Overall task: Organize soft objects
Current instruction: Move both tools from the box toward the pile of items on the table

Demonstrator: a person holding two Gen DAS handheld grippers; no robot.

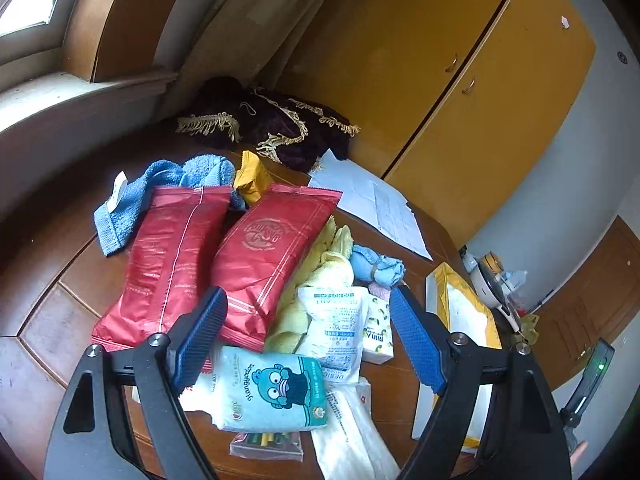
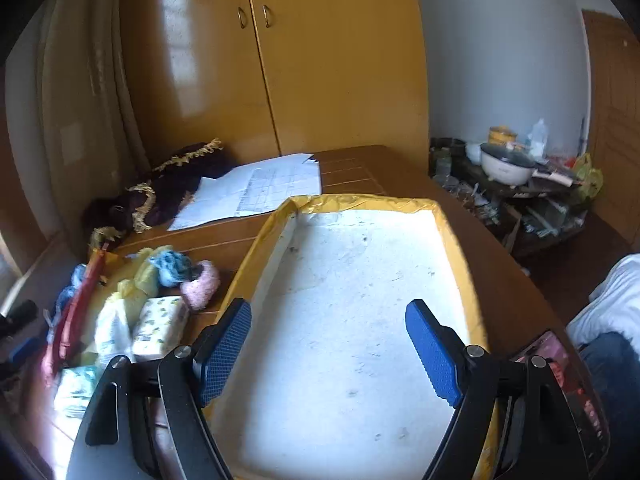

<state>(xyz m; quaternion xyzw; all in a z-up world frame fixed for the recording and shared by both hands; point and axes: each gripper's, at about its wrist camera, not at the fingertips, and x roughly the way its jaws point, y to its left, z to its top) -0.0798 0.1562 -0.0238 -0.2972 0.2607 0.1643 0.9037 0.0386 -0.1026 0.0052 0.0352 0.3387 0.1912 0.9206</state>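
Note:
Soft items lie piled on the brown table (image 1: 60, 280): two red packs (image 1: 264, 252), a blue towel (image 1: 132, 204), a yellow cloth (image 1: 328, 268), a small blue cloth (image 1: 376, 266), a white wipes pack (image 1: 338, 324) and a light-blue cartoon tissue pack (image 1: 272, 388). My left gripper (image 1: 308, 340) hangs open over the tissue and wipes packs, holding nothing. My right gripper (image 2: 328, 352) is open above the empty white tray with a yellow rim (image 2: 456, 240). In the right wrist view the pile (image 2: 160, 320) sits left of the tray, with a pink fuzzy item (image 2: 200, 282).
A dark fringed cloth (image 1: 272, 124) and a paper sheet (image 1: 372, 200) lie at the table's back. A yellow wardrobe (image 2: 320, 60) stands behind. A low shelf with a cooker (image 2: 508, 164) is at the right. A phone (image 2: 568, 376) lies right of the tray, beside a person's leg (image 2: 612, 372).

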